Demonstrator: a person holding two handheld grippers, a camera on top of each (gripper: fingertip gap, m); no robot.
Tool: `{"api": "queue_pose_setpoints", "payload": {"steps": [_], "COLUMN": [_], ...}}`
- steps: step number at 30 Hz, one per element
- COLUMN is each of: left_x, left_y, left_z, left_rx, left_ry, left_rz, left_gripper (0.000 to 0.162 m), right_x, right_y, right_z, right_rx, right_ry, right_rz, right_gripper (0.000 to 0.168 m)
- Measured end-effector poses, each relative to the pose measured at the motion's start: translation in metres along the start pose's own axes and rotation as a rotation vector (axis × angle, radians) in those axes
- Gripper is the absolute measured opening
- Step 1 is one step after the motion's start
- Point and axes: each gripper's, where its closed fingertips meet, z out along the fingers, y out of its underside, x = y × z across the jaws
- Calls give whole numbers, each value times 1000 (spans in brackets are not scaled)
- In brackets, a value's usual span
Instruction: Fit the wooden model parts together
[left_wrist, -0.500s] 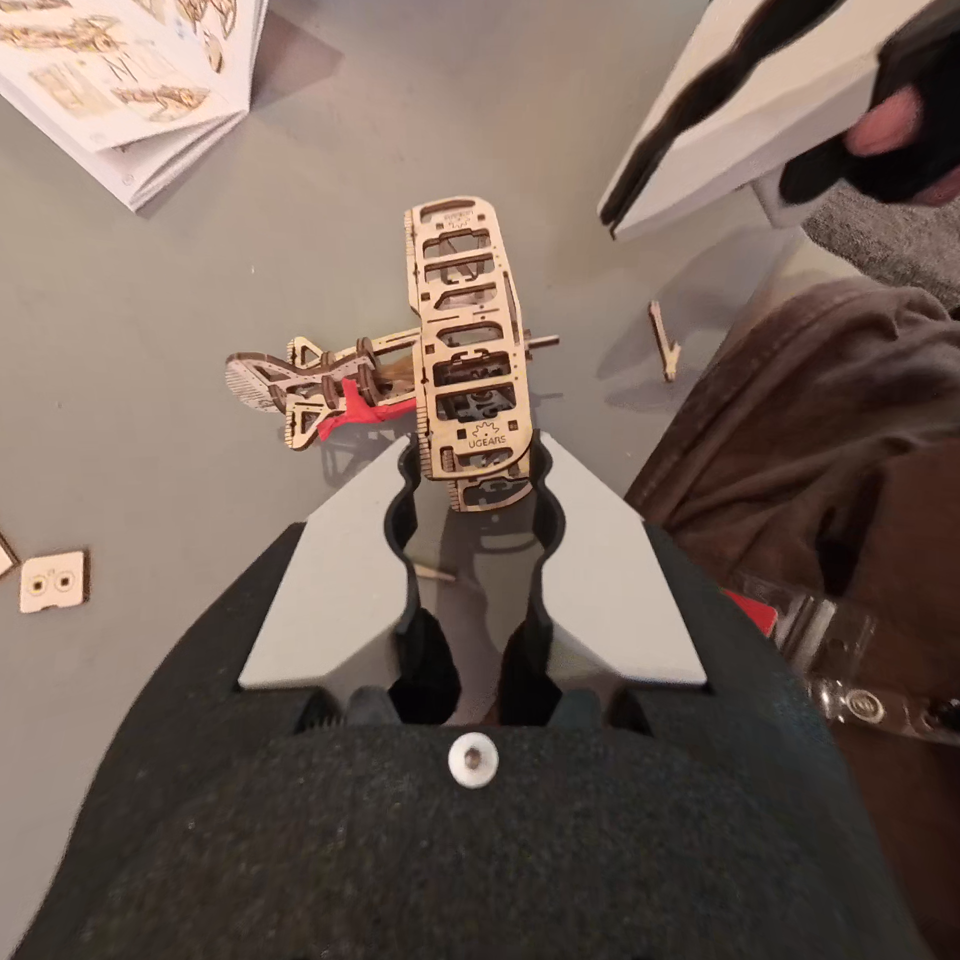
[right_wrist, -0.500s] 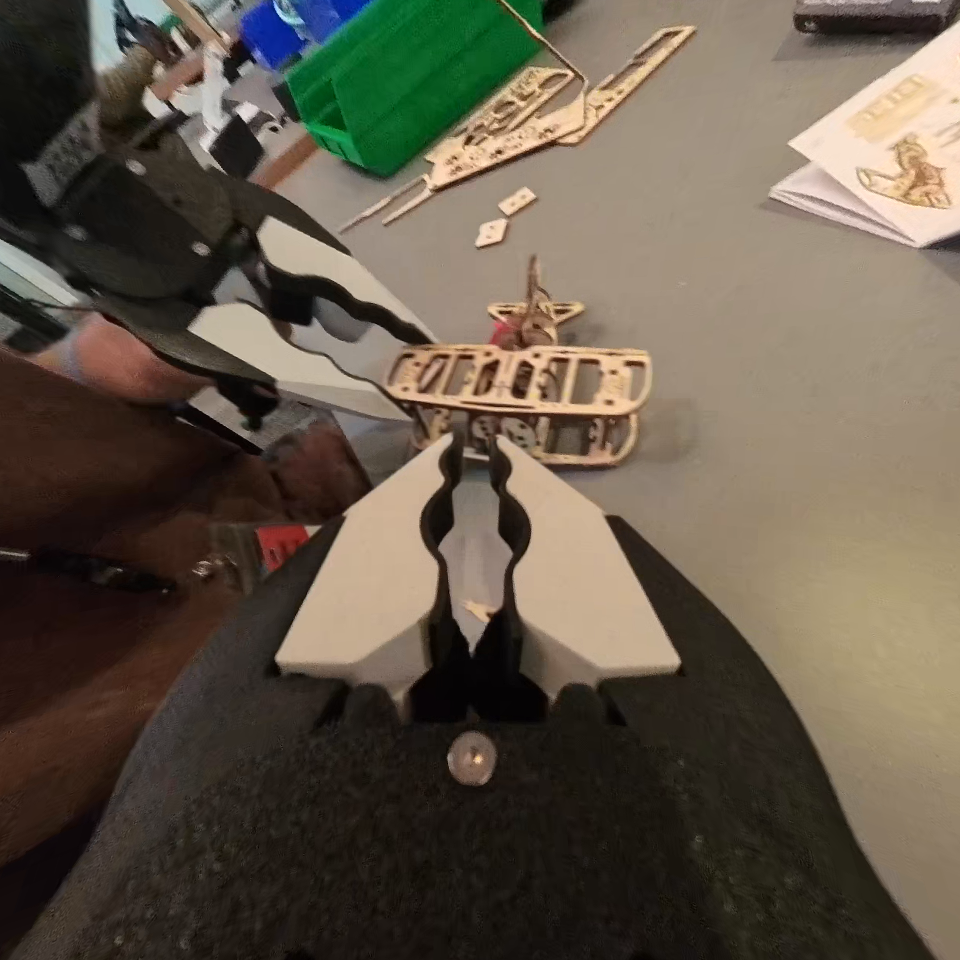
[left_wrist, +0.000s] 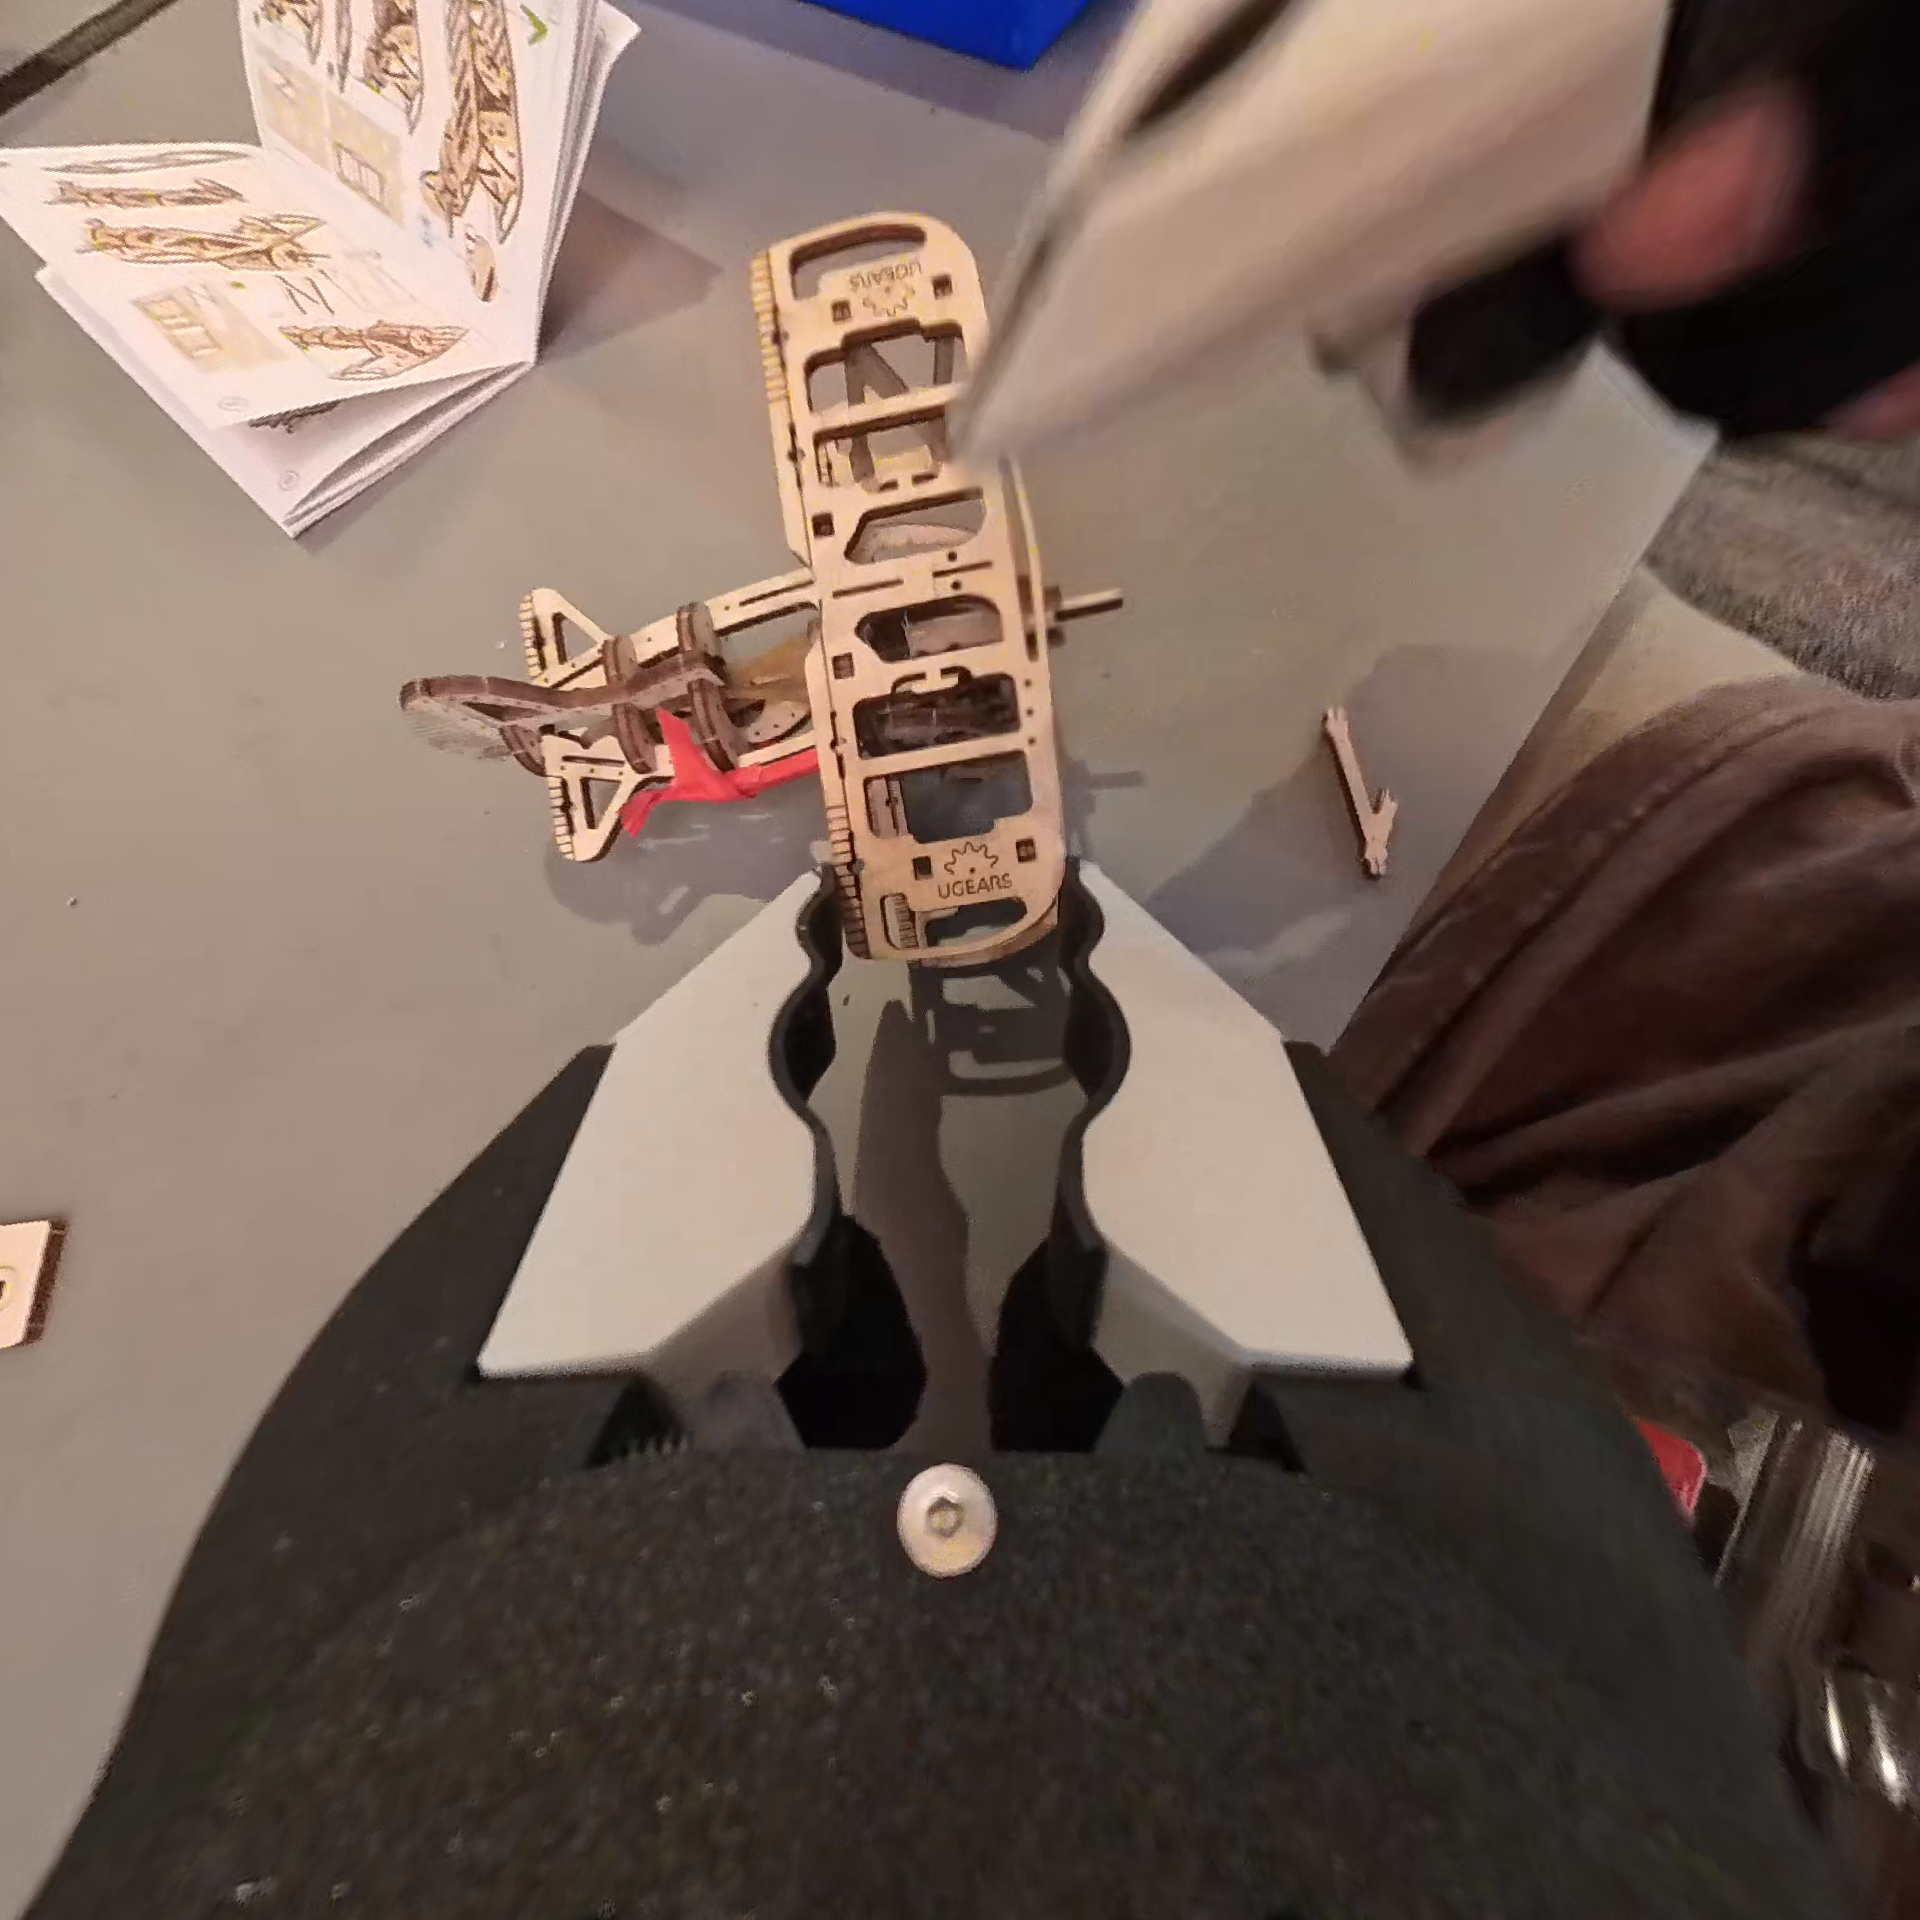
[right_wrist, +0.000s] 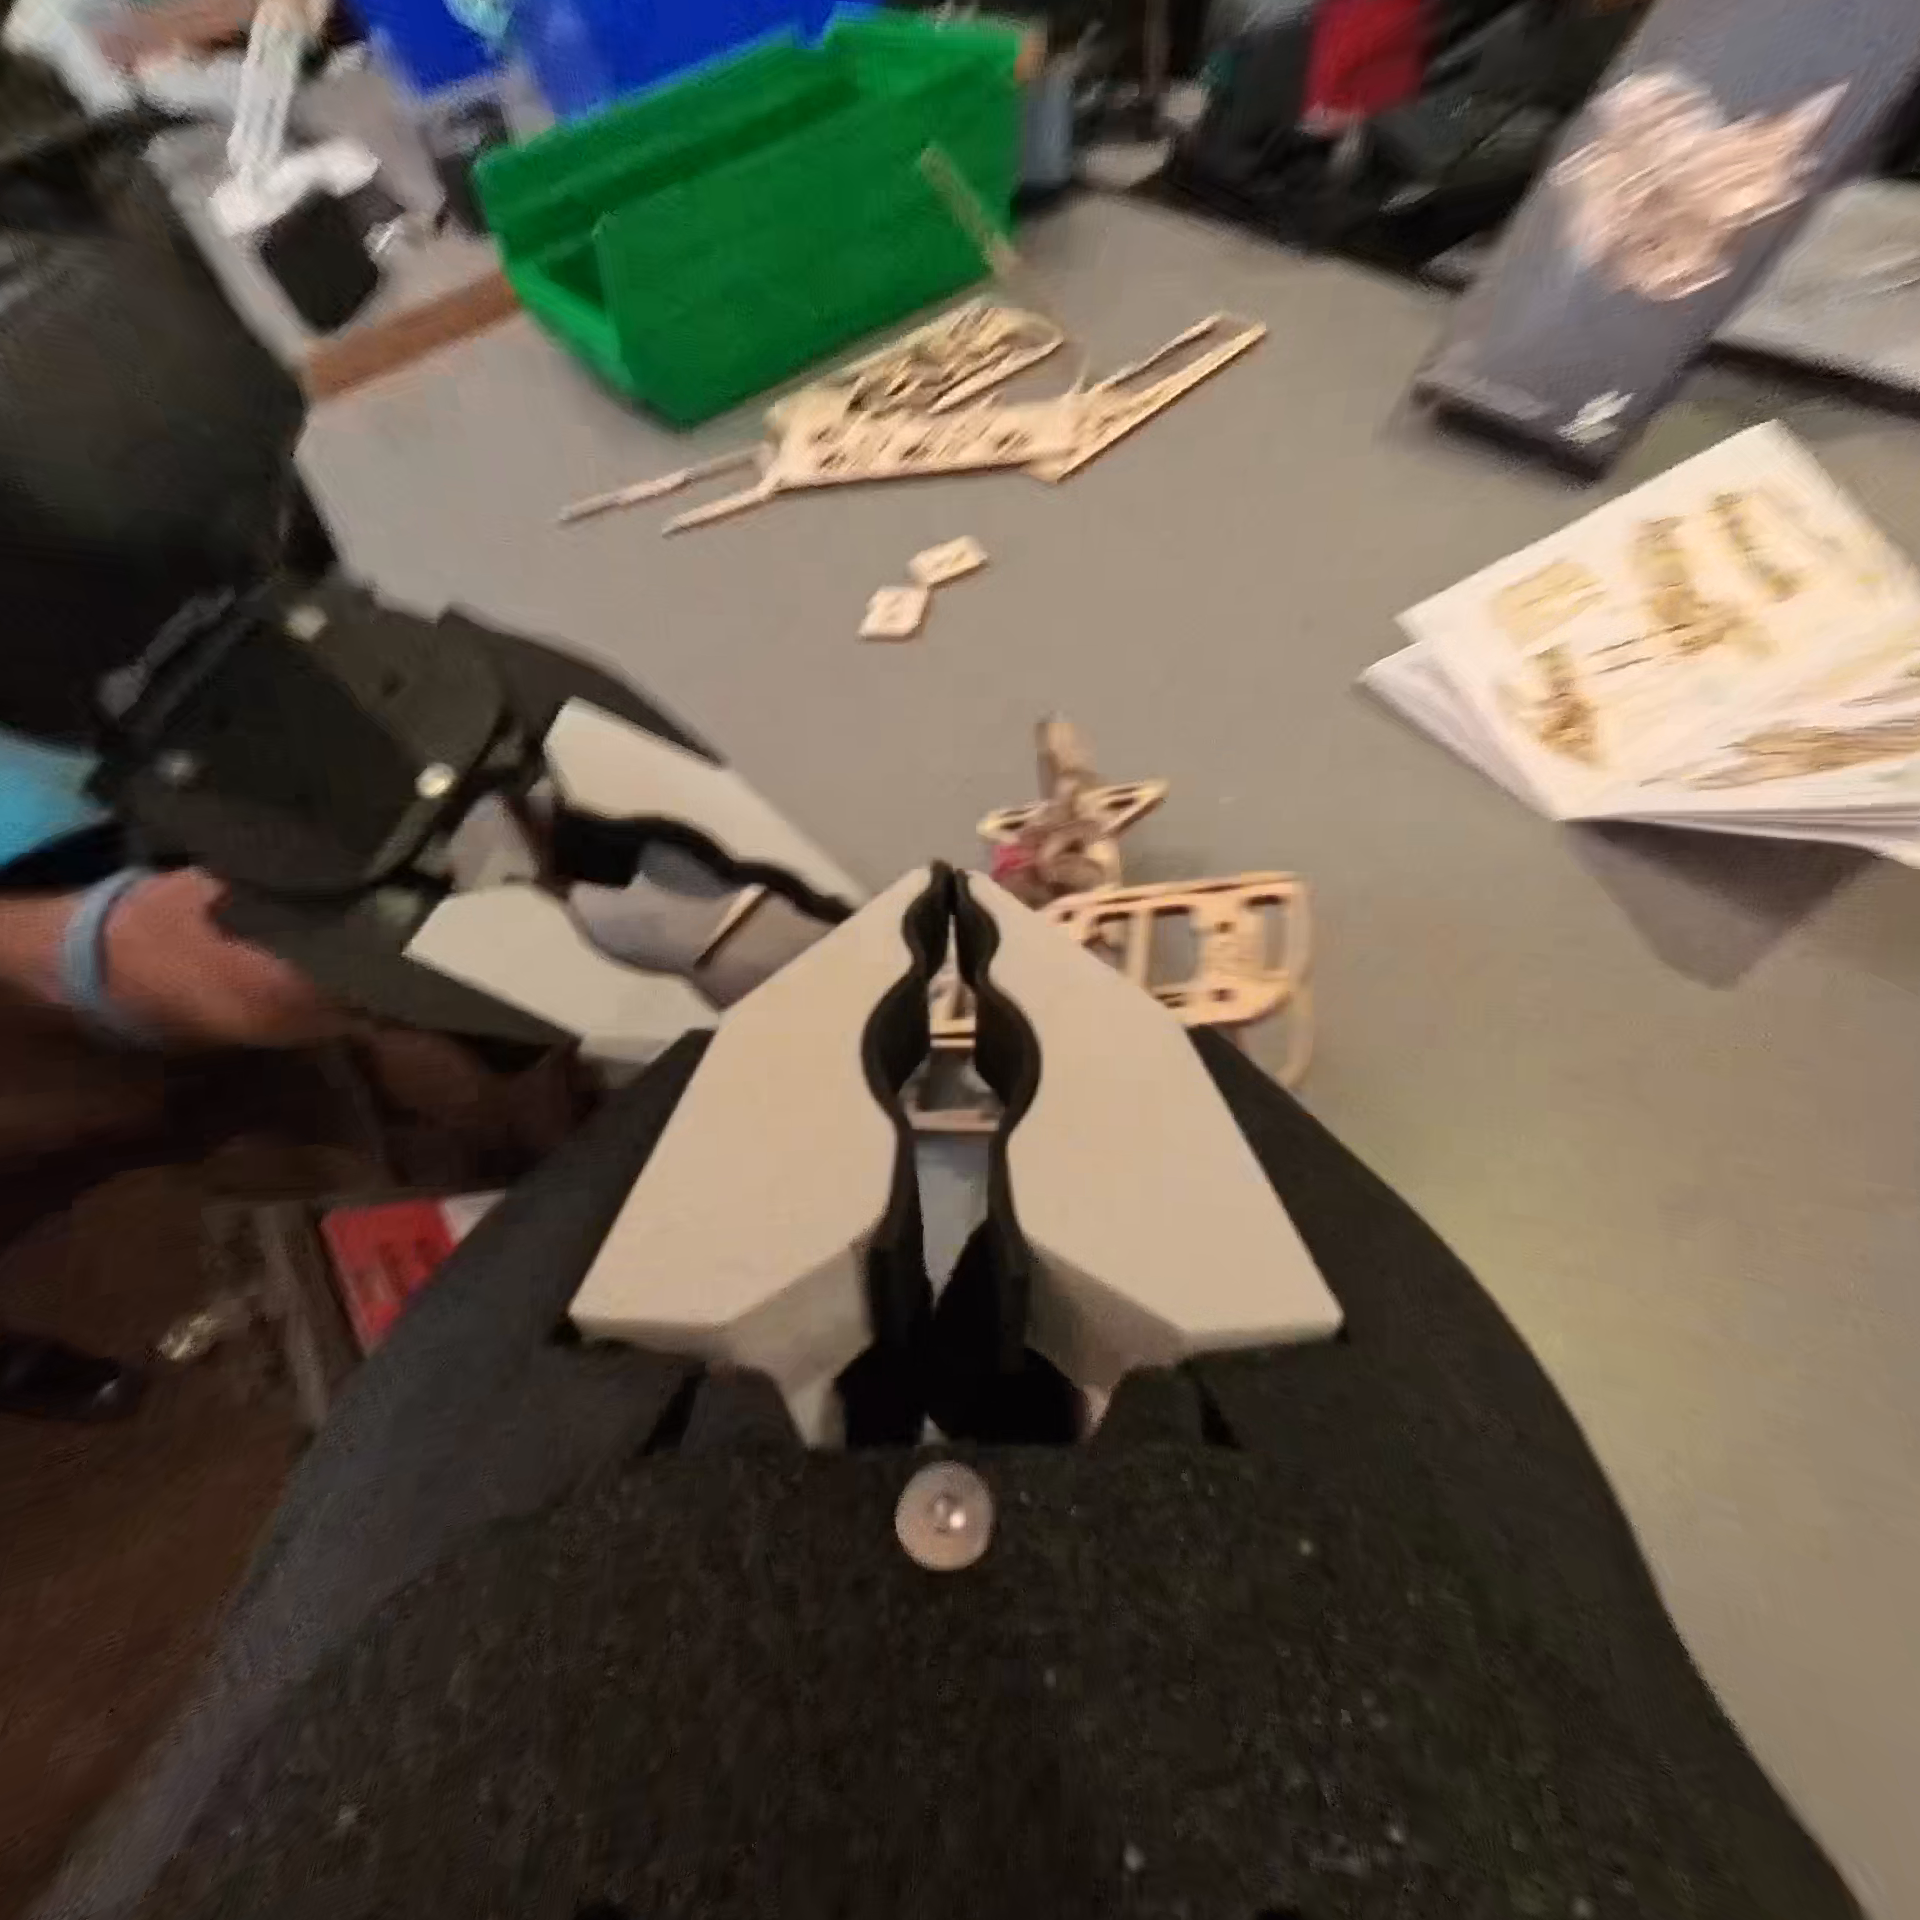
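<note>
A wooden biplane model (left_wrist: 914, 644) with a red band on its body stands on the grey table (left_wrist: 260, 935). My left gripper (left_wrist: 951, 894) has its fingers on both sides of the near tip of the upper wing and is shut on it. My right gripper (right_wrist: 951, 894) is shut, tips together, with nothing visible between them. It hovers right over the plane (right_wrist: 1184, 945). In the left wrist view it (left_wrist: 987, 426) is a blur at the far half of the wing. The left gripper (right_wrist: 675, 894) shows at the left of the right wrist view.
A loose wooden strut (left_wrist: 1361, 790) lies right of the plane, near the table edge and a brown sleeve (left_wrist: 1662, 987). An instruction booklet (left_wrist: 291, 281) lies far left. Beyond are a green bin (right_wrist: 748, 239), punched wooden sheets (right_wrist: 935, 416), small square pieces (right_wrist: 925, 592) and a dark box (right_wrist: 1642, 229). Spacing between my two grippers at the tips: around 8 centimeters. To reach the loose wooden strut (left_wrist: 1361, 790) in a straight line is about 8 centimeters for my left fingers, about 15 centimeters for my right.
My right gripper has closed its small gap and moved in over the plane's upper wing. My left gripper keeps its hold on the wing tip; its view has tilted up.
</note>
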Motion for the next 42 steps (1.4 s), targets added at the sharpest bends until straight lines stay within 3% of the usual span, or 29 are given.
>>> {"api": "queue_pose_setpoints", "payload": {"steps": [2,6,10,14,16,26,29,31,34,37,42], "left_x": [0,1,4,10,13,9,8,5,1,4,8], "left_y": [-1,-2,-1,-1,-1,0,-3,-3,-5,-12,-25], "left_z": [1,2,3,2,1,3,4,4,1,-1,-7], "left_rx": [25,30,51,69,80,83,74,62,84,122,163], "left_ry": [-7,-13,-25,-41,-64,-136,-149,-184,-276,-313,-366], "left_rz": [-21,-14,2,23,25,114,134,175,257,327,397], "left_gripper": [39,39,39,39,39,39,39,38,39,38,38], "right_x": [29,67,52,36,42,35,38,38,22,12,11], "right_y": [-13,24,55,57,59,40,41,35,27,39,15], "right_z": [-18,-10,20,38,44,40,39,37,36,46,39], "right_rx": [98,-6,-80,-120,-131,-80,-60,-4,56,54,204], "right_ry": [95,157,-107,-132,-85,-154,-175,-166,-265,-294,-363], "right_rz": [33,218,617,653,644,656,709,640,700,756,752], "right_gripper": [0,82,109,98,82,58,60,62,59,75,64]}}
